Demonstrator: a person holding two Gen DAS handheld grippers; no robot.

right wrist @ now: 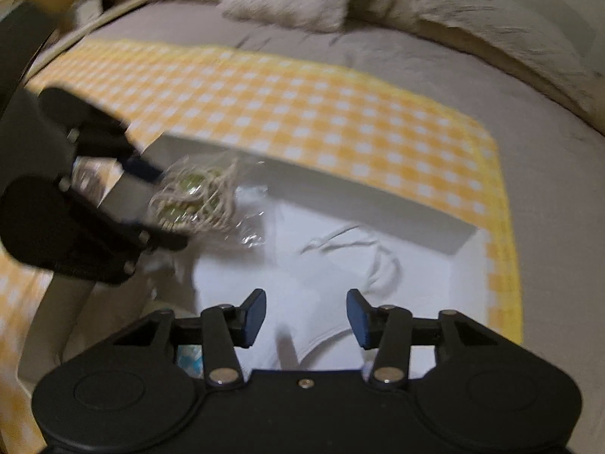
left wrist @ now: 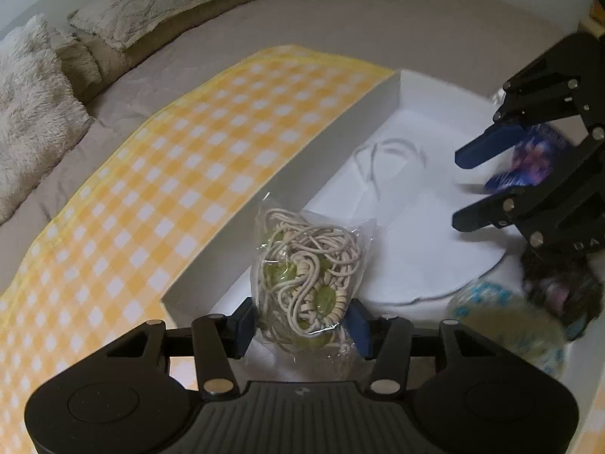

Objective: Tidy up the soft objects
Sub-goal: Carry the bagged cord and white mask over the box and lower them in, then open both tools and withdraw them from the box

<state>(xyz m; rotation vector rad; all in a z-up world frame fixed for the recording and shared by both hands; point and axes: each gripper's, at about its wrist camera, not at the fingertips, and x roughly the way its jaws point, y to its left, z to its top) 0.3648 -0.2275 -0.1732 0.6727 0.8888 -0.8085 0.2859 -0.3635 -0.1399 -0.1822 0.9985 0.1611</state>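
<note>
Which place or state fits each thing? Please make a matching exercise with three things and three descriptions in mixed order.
Things:
1. clear bag of cord
2. right claw
3. checked cloth

Descriptions:
A. open, with nothing between its pads
B. spread on the bed, under the white box
C. between the pads of the left claw

Pairs: 1-C, 2-A, 3-B

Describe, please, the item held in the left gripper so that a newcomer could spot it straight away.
On the yellow checked cloth spread over the bed sits a shallow white box. At its near corner, the left gripper holds a clear plastic bag. Unlike the flat white mask beside it, it is stuffed with tangled cream cord and green beads.
</note>
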